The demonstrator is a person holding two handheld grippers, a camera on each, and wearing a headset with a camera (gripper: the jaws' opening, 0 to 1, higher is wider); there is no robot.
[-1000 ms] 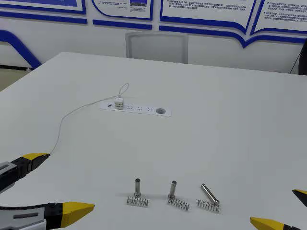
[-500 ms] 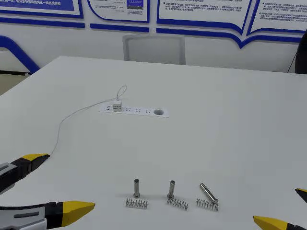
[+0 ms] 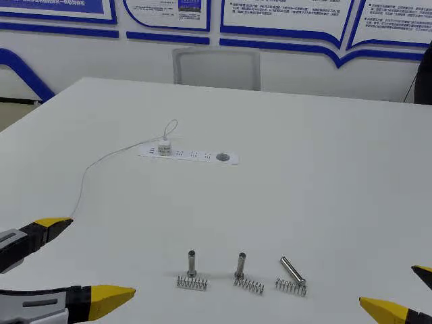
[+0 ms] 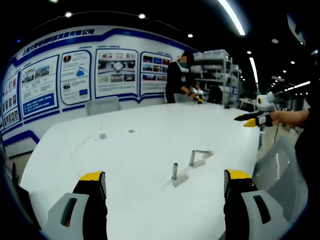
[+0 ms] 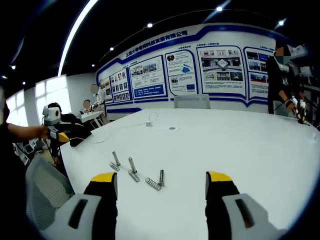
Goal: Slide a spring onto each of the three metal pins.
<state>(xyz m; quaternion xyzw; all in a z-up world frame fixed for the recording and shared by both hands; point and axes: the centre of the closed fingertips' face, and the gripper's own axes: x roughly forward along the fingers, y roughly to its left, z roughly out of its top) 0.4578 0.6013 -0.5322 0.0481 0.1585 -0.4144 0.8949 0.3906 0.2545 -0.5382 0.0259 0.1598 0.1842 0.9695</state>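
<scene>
Little has changed in the last second: the head view tipped slightly and everything shifted a touch in the frame, but that's our camera, not the parts. The left pin (image 3: 192, 262), middle pin (image 3: 241, 264) and right pin (image 3: 292, 270) sit in the same row at bottom centre on the tabletop (image 3: 324, 189). The left spring (image 3: 192, 283), middle spring (image 3: 248, 285) and right spring (image 3: 291, 287) lie just below them in frame, none on a pin. The right pin looks tilted, the other two upright. The left tool (image 3: 101, 256) at lower left and the right tool (image 3: 387, 285) at the lower right corner stay released, jaws wide, empty, well apart from the parts. We judge the task not started, all three springs still to go
</scene>
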